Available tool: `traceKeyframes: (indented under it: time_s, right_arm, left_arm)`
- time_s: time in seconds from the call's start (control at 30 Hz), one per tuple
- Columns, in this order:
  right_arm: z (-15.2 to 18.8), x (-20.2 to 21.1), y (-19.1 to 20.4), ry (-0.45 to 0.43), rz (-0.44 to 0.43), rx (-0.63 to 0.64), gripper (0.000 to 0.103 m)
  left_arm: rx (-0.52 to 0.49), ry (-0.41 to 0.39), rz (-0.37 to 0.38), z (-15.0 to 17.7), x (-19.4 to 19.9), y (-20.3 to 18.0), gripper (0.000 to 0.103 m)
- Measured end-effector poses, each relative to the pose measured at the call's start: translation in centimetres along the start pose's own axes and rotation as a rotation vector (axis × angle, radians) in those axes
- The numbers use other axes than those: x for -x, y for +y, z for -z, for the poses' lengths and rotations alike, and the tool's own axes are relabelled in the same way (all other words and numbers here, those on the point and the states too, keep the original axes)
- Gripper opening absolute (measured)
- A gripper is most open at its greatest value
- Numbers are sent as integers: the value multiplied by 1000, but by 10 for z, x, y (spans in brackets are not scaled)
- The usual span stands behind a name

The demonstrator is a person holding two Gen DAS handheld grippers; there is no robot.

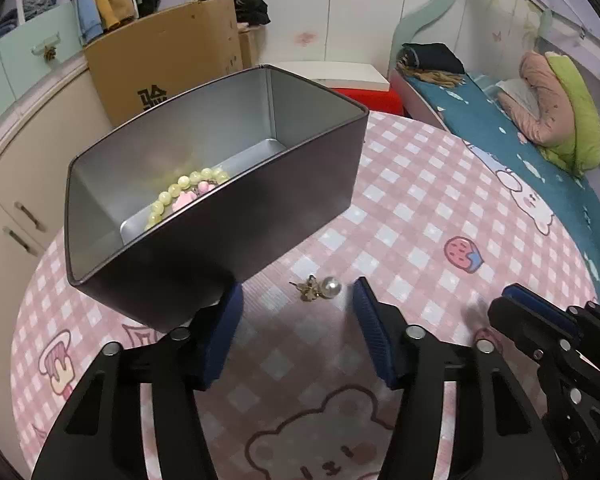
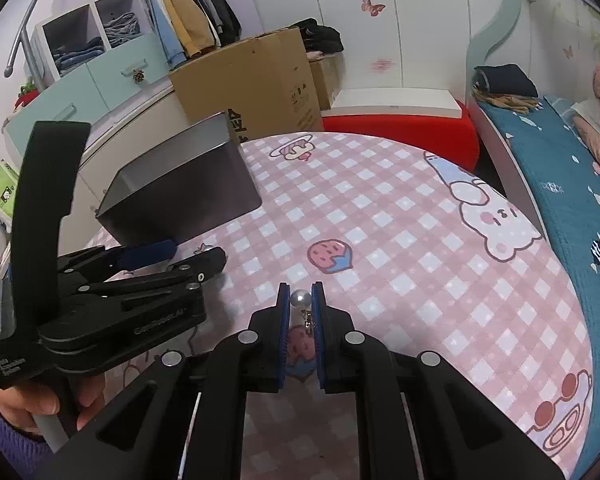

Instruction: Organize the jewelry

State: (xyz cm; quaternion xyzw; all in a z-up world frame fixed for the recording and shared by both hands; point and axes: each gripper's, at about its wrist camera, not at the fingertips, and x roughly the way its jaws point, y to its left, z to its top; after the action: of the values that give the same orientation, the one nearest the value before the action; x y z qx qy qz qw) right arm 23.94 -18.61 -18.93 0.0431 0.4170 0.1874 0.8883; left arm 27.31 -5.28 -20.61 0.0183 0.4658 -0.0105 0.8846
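Two pearl earrings in play, one per gripper. Far left on the table [image 1: 400, 208]: tin [image 1: 220, 216], dark outside, silver inside, open top, seen tilted in the left wrist view. Inside it, against the near wall, a bracelet [image 1: 180, 188] of pale yellow-green beads with a pink charm; partly hidden by the rim.

Left gripper [image 1: 298, 308]: jaws apart, gripping nothing. Its left pad sits just at the tin's near bottom corner; cannot tell if touching. First earring [image 1: 320, 288] lies on the cloth between the fingertips, nearer the right pad, touching neither. It has a round white pearl with a small gold-coloured fitting on its left side, lying flat.

Right gripper [image 2: 300, 300]: clamped on the second earring [image 2: 301, 300]. Pearl pinched between the blue pad tips, above the cloth; a short metal fitting hangs below it, between the pads. In the left wrist view this gripper shows at the right edge, just beside the left one.

A hand [image 2: 40, 404] in a purple sleeve holds the left gripper's handle, low left in the right wrist view.
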Motion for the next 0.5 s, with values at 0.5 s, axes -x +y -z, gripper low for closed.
traceKeyframes:
  time_s: [0.5]
  right_arm:
    - [2, -4, 4, 17, -7, -5, 11]
  left_arm:
    - [-28, 1, 23, -4, 1, -1, 17]
